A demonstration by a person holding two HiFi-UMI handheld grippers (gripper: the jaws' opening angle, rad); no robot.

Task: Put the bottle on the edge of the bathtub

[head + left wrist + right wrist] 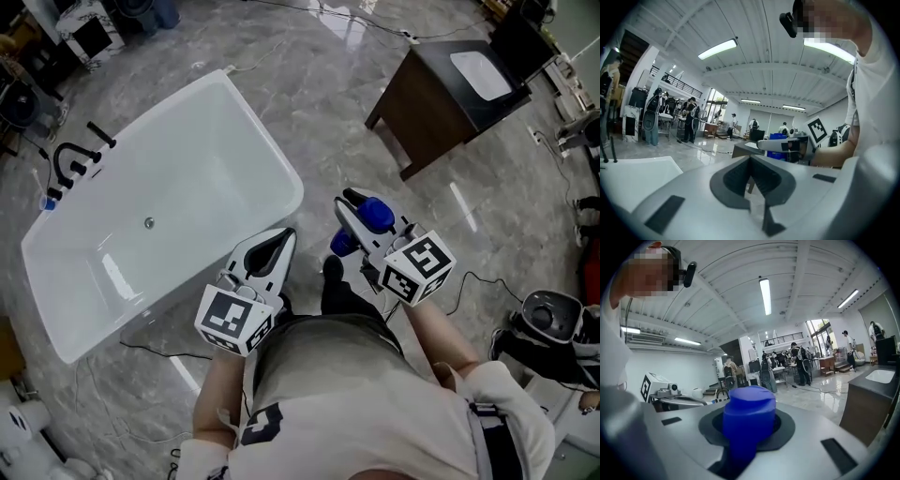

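We found the right claw clamped on the blue bottle, held over the floor near the person's body. The left claw stood narrow and empty. We judged the carry to be in hand. The next move calls for reaching left to the bathtub and seating the bottle squarely on its narrow rim. Grey marble floor; dark cabinet far right.

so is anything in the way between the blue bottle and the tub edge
Nothing visible does. The blue bottle, held in the right gripper, has only bare floor between it and the near bathtub rim. The left gripper hangs beside that line, not across it.
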